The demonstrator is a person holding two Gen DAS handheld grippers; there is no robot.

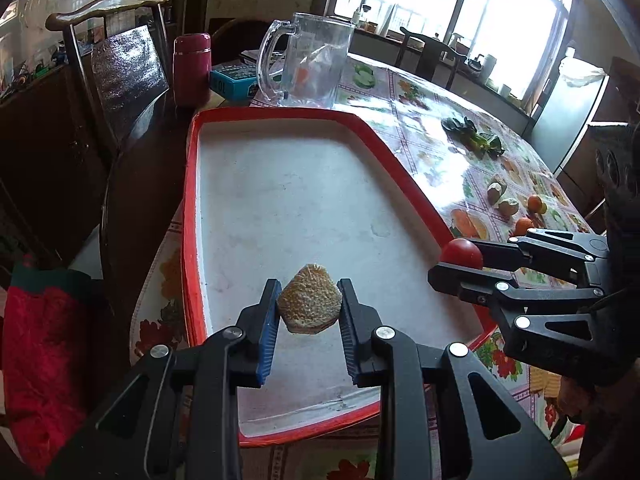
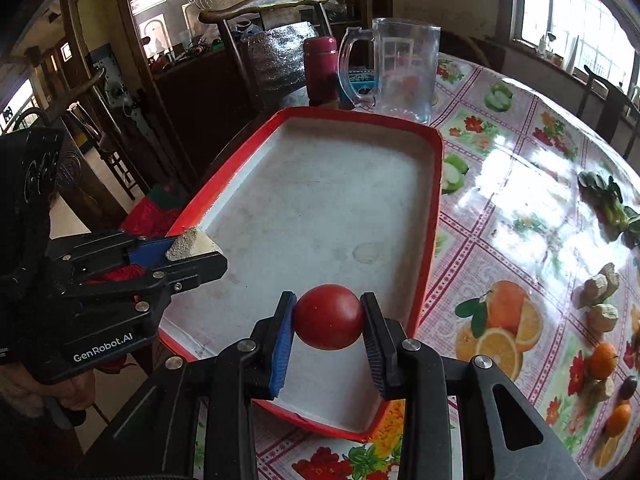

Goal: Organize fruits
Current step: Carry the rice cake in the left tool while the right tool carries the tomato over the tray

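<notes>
1. Sunlit windows stand behind a dining table [image 1: 420, 116] covered with a glossy fruit-print cloth in the left wrist view. On the table sits a red-rimmed tray [image 1: 192, 184] with a bare white floor, and beyond its far end stand a clear glass mug [image 1: 316, 64], a maroon flask [image 1: 192, 68] and a blue box [image 1: 234, 80].
2. At the tray's near end, the left gripper [image 1: 309, 304] is clamped on a rough, netted tan fruit piece [image 1: 309, 302], held just above the tray floor.
3. From the right, the right gripper [image 1: 456, 258] reaches over the tray's rim, closed around a red round fruit [image 1: 460, 252].
4. Out on the cloth, well apart from the tray, lie a leafy green bunch [image 1: 476, 138], two tan lumps [image 1: 502, 198] and small orange fruits [image 1: 534, 202].
5. Dark cabinets and a chair [image 2: 264, 12] fill the background of the right wrist view. Here the right gripper [image 2: 329, 320] pinches the red round fruit [image 2: 329, 317] over the tray's [image 2: 434, 184] near end.
6. At left, the left gripper [image 2: 200, 250] holds the netted piece [image 2: 188, 242] over the tray's left rim.
7. Nothing rests in the tray yet, so I judge the sorting is barely begun: both held items need releasing, and the small orange fruits [image 2: 604, 360] wait on the cloth.
</notes>
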